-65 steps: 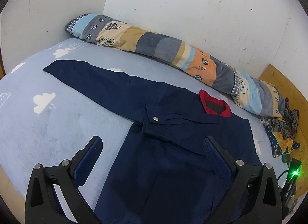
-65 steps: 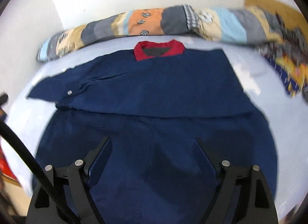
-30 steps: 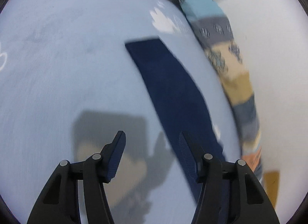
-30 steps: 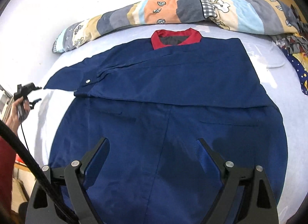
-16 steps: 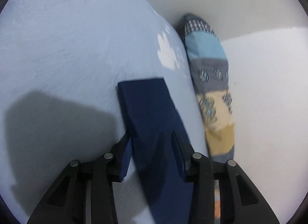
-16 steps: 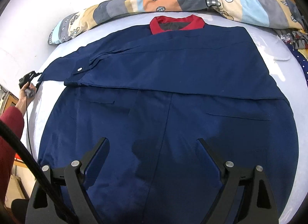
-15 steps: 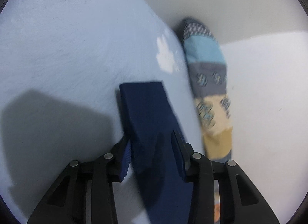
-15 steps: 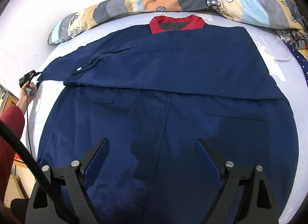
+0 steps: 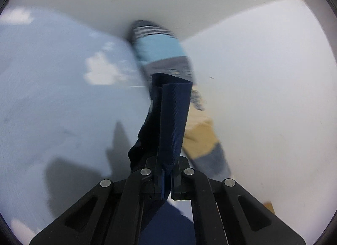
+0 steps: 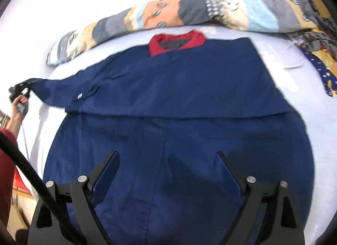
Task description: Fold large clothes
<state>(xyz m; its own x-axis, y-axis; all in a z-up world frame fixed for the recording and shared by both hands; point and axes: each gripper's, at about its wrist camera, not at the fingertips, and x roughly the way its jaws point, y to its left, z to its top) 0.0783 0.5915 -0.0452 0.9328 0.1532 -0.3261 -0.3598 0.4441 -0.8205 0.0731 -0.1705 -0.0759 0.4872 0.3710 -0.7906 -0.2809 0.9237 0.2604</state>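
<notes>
1. The sleeve end point(image 9: 174, 118) of the navy jacket point(image 10: 179, 101) is clamped between the closed fingers of the left gripper point(image 9: 166, 173).
2. The right gripper point(image 10: 168, 173) is held wide open, with the jacket's lower front spread between and beyond its fingers on the pale blue bedsheet point(image 10: 316, 89).

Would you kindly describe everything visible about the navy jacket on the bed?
The navy jacket lies spread flat on the pale blue bed sheet, its red collar toward the patchwork pillow. The fabric looks smooth and slightly shiny, with a centre seam and a silver snap on a cuff. One sleeve is folded across the chest; the other sleeve stretches sideways, its end pinched in the shut left claw. The open right claw hovers above the hem.
</notes>
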